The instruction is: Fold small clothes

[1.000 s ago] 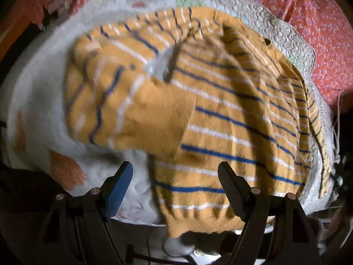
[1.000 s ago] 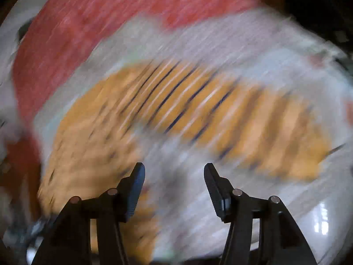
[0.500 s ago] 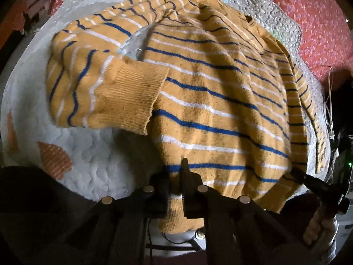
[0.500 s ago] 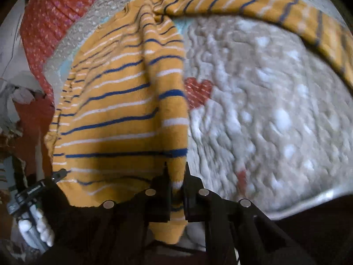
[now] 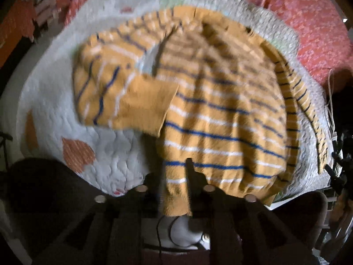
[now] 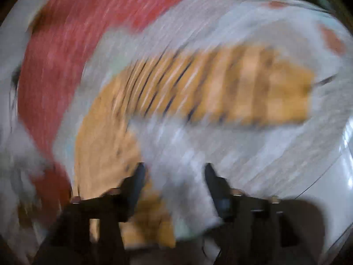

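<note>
Left gripper [image 5: 176,176] pinches sweater [image 5: 220,114] hem; right gripper [image 6: 174,176] hangs spread.

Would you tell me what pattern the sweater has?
The sweater is mustard yellow with thin blue and white stripes, clearest in the left wrist view.

The sweater [image 5: 220,110] lies spread on the quilt [image 5: 55,110], its body right of centre in the left wrist view. Its left sleeve [image 5: 123,97] is folded across, the cuff lying on the body's left edge. The near hem sits between the jaws of the left gripper [image 5: 176,183]. A bedspread [image 5: 320,33] lies beyond the quilt, far right. In the blurred right wrist view, the other sleeve [image 6: 231,92] stretches rightward across the quilt, far from the right gripper [image 6: 174,185].
</note>
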### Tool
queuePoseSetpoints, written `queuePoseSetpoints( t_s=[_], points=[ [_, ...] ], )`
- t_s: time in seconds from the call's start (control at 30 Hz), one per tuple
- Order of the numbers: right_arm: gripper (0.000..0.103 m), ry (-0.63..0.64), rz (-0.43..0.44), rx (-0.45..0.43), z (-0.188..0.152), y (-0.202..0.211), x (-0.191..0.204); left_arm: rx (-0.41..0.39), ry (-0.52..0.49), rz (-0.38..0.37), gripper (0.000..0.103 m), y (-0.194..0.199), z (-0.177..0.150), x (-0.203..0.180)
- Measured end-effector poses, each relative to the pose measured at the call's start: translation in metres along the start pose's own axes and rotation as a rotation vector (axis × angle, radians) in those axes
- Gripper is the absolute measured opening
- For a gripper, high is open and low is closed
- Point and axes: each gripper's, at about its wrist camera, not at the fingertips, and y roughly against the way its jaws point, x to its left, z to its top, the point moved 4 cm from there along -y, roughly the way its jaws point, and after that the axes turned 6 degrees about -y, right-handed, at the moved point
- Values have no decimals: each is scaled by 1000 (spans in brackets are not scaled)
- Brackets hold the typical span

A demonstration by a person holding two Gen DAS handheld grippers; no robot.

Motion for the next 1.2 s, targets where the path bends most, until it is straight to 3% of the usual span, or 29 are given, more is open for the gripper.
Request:
queuePoseSetpoints(
  t_s=[0.07,0.17,0.33,0.43,0.47,0.5,0.57,0.67,0.77,0.87,1.0,1.1,1.2],
  points=[
    [66,-128,-32,-40,21,9,-29,-25,-2,-3,30,4,6,-4],
    [66,-231,-81,-83,39,12,-62,-32,-18,-11,31,3,11,-14],
    [66,-227,-176,-83,59,-6,-78,-11,-50,-7,31,-4,11,-30],
    [66,-157,-218,-44,59,-28,-76,-10,-53,-5,31,-3,9,-30],
    [61,-109,-252,-37,57,-35,-73,-10,-51,-6,31,-3,8,-30],
    [35,-96,-254,-44,58,-36,-72,-11,-49,-5,31,-3,9,-30],
    [7,-74,-206,-90,55,-22,-65,-18,-43,-4,31,-1,9,-28],
    [5,-31,-181,-149,55,2,-47,-30,-35,-4,31,3,13,-20],
    [5,34,-103,-190,63,26,-7,-46,-18,-16,31,3,25,-11],
    [3,170,-29,-190,61,31,60,-65,6,-36,34,0,41,-5],
    [1,387,77,-99,30,4,173,-104,29,-50,38,-6,66,8],
    [1,493,119,-19,-3,-27,237,-139,29,-39,38,-12,86,20],
    [2,565,98,36,-27,-51,271,-163,41,-51,38,-20,101,37]
  ],
)
